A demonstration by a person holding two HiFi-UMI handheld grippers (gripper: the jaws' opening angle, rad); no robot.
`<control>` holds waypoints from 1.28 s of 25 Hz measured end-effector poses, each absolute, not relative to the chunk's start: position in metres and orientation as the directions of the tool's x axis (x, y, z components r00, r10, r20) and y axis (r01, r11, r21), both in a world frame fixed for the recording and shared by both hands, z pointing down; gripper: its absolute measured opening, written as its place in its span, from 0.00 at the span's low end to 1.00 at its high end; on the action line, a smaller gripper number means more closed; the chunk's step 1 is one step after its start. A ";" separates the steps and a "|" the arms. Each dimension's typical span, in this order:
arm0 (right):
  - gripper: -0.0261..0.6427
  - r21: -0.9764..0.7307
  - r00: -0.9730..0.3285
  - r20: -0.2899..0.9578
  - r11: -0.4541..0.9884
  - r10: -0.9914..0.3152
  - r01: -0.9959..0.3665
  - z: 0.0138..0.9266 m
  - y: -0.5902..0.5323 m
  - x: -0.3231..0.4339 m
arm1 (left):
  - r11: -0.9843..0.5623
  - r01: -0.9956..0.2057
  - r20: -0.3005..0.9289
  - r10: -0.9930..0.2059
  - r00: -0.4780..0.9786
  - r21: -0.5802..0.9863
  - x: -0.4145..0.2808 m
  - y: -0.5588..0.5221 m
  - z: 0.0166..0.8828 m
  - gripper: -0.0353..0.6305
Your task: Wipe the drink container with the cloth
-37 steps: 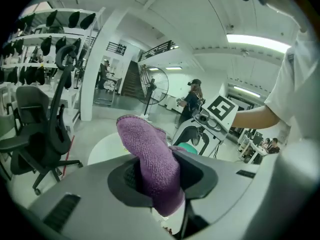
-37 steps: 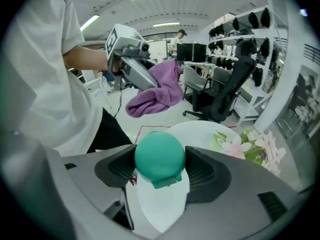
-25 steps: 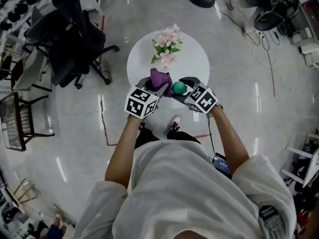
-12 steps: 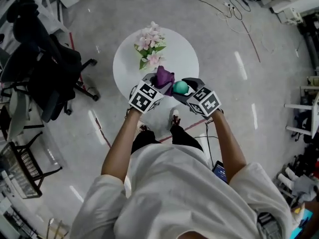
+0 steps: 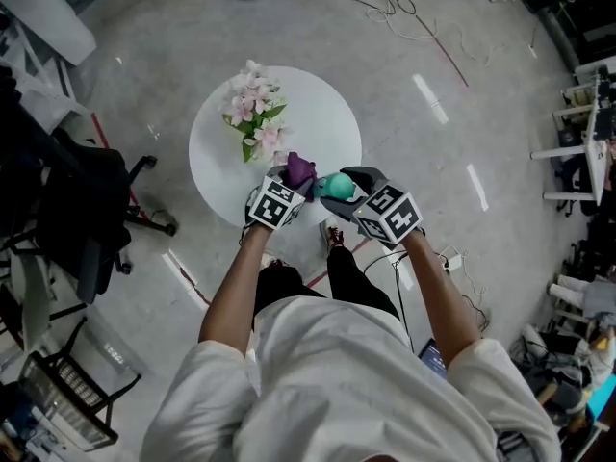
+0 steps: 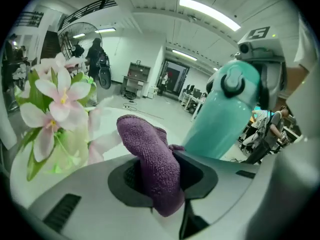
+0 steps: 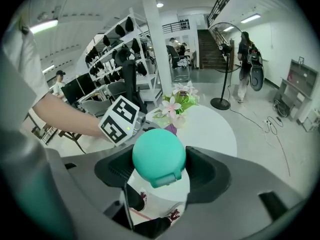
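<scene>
holding now: your right hand-held gripper (image 7: 159, 170) is clamped on the teal bottle (image 7: 159, 156), with one jaw pressed to each side of it.
cloth hand: your left hand-held gripper (image 6: 160, 179) is closed on the purple cloth (image 6: 150, 154), and a thick fold sticks out past the jaws.
where it is: the bottle (image 5: 335, 185) is in the air over the near edge of the round white surface (image 5: 322, 114), just beside the cloth (image 5: 299, 168). you cannot tell whether they touch. flowers (image 5: 252, 114) stand further back.
bottle feel: it looks hard, smooth and rounded, so it probably slips under side pressure. you cannot see how full it is.
cloth feel: it looks soft, limp and nubbly, so it should mould round the curve.
grip advice: hold the bottle firmly by one end so most of its length stays bare. pinch the cloth low so the fold does the rubbing, not the jaws.
risk: pushing hard with the cloth could twist the bottle in the pads.
</scene>
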State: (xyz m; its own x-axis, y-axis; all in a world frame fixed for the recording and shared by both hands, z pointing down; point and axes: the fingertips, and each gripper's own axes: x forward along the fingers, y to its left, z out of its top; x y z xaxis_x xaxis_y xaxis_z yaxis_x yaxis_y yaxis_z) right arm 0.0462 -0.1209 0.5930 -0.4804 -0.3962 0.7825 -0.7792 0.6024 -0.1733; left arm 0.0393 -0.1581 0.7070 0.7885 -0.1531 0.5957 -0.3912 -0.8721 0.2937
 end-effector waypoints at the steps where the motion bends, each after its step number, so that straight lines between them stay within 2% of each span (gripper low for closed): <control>1: 0.51 -0.182 -0.478 0.779 0.583 -0.405 -0.792 0.594 -0.121 0.047 | -0.871 -0.398 0.614 -0.150 0.775 0.289 0.040 -0.158 0.716 0.25; 5: 0.51 -0.204 -0.447 0.767 0.485 -0.461 -0.850 0.594 -0.119 0.051 | -0.874 -0.423 0.682 -0.158 0.714 0.241 0.042 -0.155 0.749 0.25; 9: 0.51 -0.199 -0.423 0.763 0.445 -0.489 -0.873 0.594 -0.118 0.052 | -0.866 -0.439 0.688 -0.168 0.706 0.239 0.041 -0.155 0.760 0.25; 14: 0.52 -0.117 -0.430 0.816 0.619 -0.385 -0.777 0.598 -0.105 0.045 | -0.825 -0.526 0.708 -0.245 0.662 0.206 0.026 -0.153 0.735 0.26; 18: 0.57 -0.120 -0.484 0.811 0.715 -0.329 -0.688 0.601 -0.102 0.040 | -0.712 -0.673 0.722 -0.359 0.592 0.199 -0.009 -0.142 0.707 0.26; 21: 0.65 -0.163 -0.543 0.794 0.765 -0.273 -0.623 0.599 -0.094 0.042 | -0.642 -0.740 0.730 -0.406 0.550 0.200 -0.026 -0.115 0.687 0.26; 24: 0.66 -0.141 -0.572 0.793 0.848 -0.212 -0.510 0.591 -0.088 0.051 | -0.589 -0.790 0.730 -0.463 0.503 0.171 -0.036 -0.090 0.670 0.26; 27: 0.67 -0.091 -0.591 0.797 0.944 -0.123 -0.318 0.579 -0.085 0.058 | -0.487 -0.853 0.710 -0.535 0.459 0.185 -0.042 -0.076 0.646 0.26; 32: 0.67 -0.043 -0.620 0.783 0.998 0.056 0.036 0.565 -0.091 0.063 | -0.304 -0.890 0.574 -0.683 0.453 0.341 -0.037 -0.077 0.596 0.26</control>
State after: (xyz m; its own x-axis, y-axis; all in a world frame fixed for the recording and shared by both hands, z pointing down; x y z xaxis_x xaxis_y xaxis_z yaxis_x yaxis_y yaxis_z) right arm 0.0635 -0.0905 0.5648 -0.6201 0.0563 0.7825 0.0362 0.9984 -0.0431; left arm -0.0375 -0.0772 0.5962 0.4528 -0.6826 0.5736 -0.8897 -0.3037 0.3409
